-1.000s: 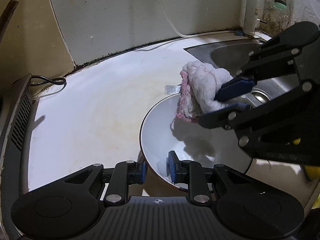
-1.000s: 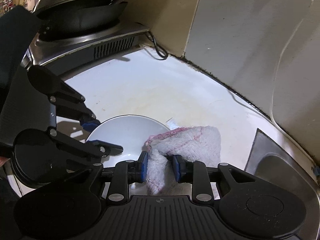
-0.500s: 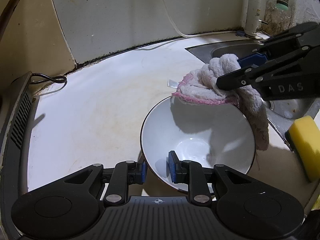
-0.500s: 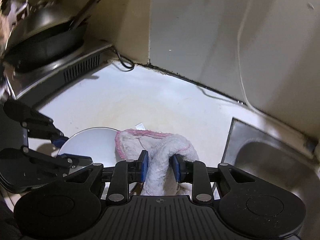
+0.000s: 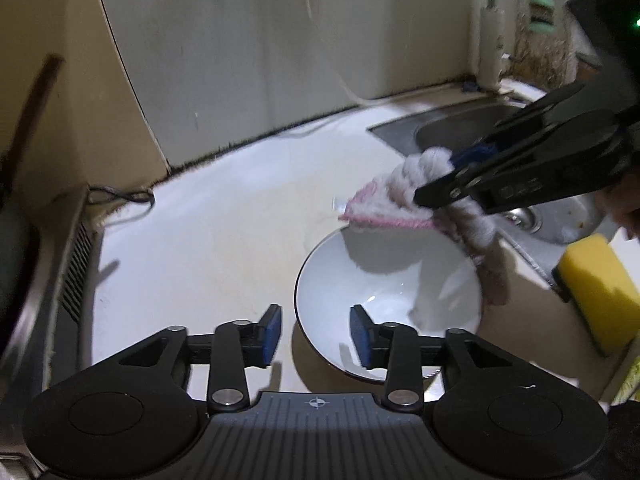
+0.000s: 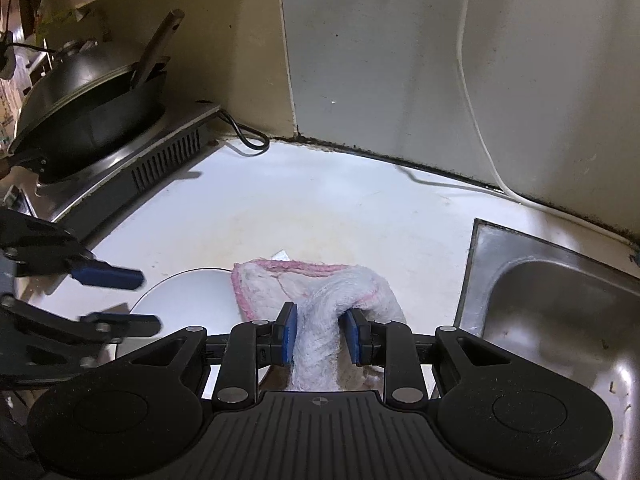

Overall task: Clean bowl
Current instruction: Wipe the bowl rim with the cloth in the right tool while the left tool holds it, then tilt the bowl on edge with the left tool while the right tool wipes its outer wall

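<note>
A white bowl [image 5: 384,280] [image 6: 188,300] sits on the pale counter [image 5: 224,240] near the sink. My left gripper [image 5: 316,334] [image 6: 140,302] is at the bowl's near rim. Its jaws are opening; the rim lies between the blue pads, which no longer press on it. My right gripper [image 6: 320,336] [image 5: 436,180] is shut on a white cloth with pink edging [image 6: 320,284] [image 5: 400,196]. It holds the cloth above the bowl's far right rim, and a tail of cloth hangs down outside the bowl.
A steel sink [image 5: 460,128] [image 6: 560,320] lies to the right of the bowl. A yellow sponge [image 5: 600,292] rests by the sink's near edge. A stove [image 6: 168,156] with a dark wok [image 6: 88,96] stands to the left, with a black cable [image 6: 248,140] behind it.
My right gripper lifted the cloth out of the bowl, rolled, and carried it right towards the sink. My left gripper's pads spread off the bowl's rim and it rose a little.
</note>
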The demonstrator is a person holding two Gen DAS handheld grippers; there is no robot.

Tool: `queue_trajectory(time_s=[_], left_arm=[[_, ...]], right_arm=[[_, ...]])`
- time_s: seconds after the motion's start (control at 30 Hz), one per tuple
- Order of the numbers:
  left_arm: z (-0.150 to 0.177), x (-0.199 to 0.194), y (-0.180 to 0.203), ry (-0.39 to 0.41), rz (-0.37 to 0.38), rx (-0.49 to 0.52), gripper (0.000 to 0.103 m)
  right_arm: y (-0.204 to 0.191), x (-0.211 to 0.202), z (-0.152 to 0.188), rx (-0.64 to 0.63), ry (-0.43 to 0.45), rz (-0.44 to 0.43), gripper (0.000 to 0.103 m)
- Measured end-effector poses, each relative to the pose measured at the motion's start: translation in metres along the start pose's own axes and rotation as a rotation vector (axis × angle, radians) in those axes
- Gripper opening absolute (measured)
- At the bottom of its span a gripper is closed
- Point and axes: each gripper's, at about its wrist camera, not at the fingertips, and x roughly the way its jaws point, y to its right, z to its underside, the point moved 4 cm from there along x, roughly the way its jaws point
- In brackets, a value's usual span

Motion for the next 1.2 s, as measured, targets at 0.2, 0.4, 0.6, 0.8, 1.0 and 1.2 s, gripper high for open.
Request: queue_trajectory(time_s=[0.2,0.4,0.6,0.8,1.0,1.2], left_arm=[[0.0,-0.032,0.03,0.062,0.12,0.166,0.081],[0.009,-0.014,0.062,0.006,0.139,0.343,0.074],[0.015,0.016,0.083,-0.08,0.119,0.451,0.049],[0.015,0.032,0.087,-0.144,0.099,0.465,0.022],[0.014,0.039,0.089,-0.173,0.096,0.468,0.019],[0.005,0.042,0.08,-0.193,0.147,0.342,0.016]], right_arm=[[0.01,-0.001,0.004,0.08,0.022,-0.062,0.026],[0.013,-0.003,0.008,0.128,0.057,-0.116,0.026],[0.017,-0.002,0.014,0.176,0.086,-0.162,0.026],[0.029,0.003,0.019,0.26,0.098,-0.208,0.027],[0.045,0.012,0.025,0.409,0.11,-0.249,0.033],[0.06,0.023,0.032,0.551,0.13,-0.319,0.039]])
